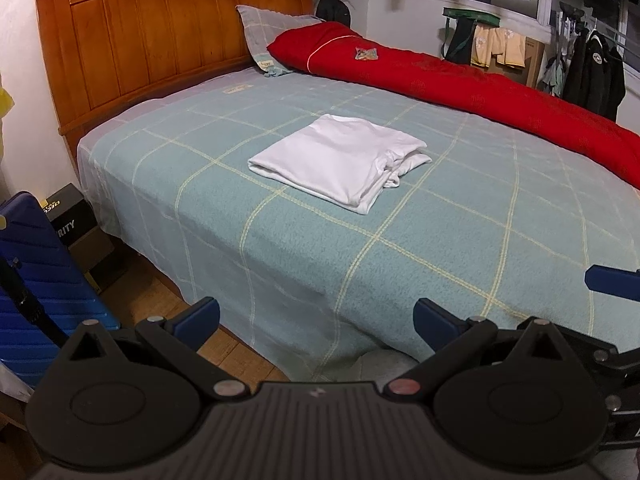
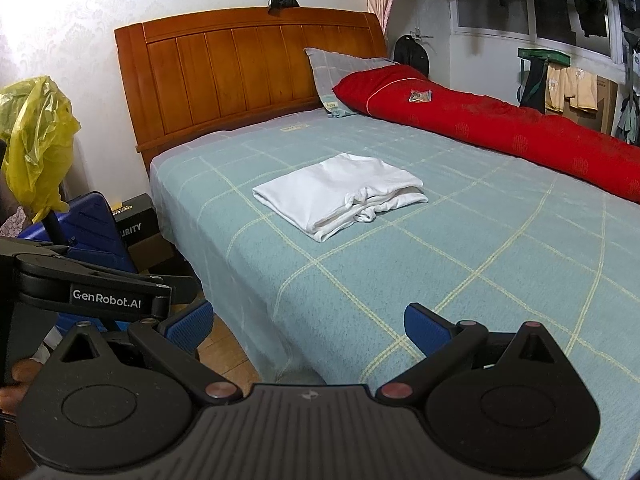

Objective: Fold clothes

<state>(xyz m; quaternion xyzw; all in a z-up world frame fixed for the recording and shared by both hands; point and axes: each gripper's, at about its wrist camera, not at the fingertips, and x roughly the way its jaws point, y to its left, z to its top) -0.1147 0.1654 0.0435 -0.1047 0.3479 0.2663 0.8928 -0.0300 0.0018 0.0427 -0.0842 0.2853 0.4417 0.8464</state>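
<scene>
A white garment (image 1: 340, 158) lies folded into a flat rectangle in the middle of the bed (image 1: 440, 248), on a pale green checked blanket. The right wrist view shows the same folded garment (image 2: 340, 194) with loose folded edges facing its near right side. My left gripper (image 1: 316, 318) hangs open over the bed's near edge, well short of the garment, nothing between its blue pads. My right gripper (image 2: 308, 326) is also open and empty, held back from the garment over the bed's near corner. The left gripper's body (image 2: 92, 284) shows at the left of the right wrist view.
A red quilt (image 1: 460, 76) lies rolled along the bed's far side, a grey pillow (image 1: 268, 28) against the wooden headboard (image 1: 160, 36). A blue suitcase (image 1: 36, 272) and dark boxes (image 1: 72, 216) stand on the floor left of the bed. A yellow plastic bag (image 2: 36, 136) hangs nearby.
</scene>
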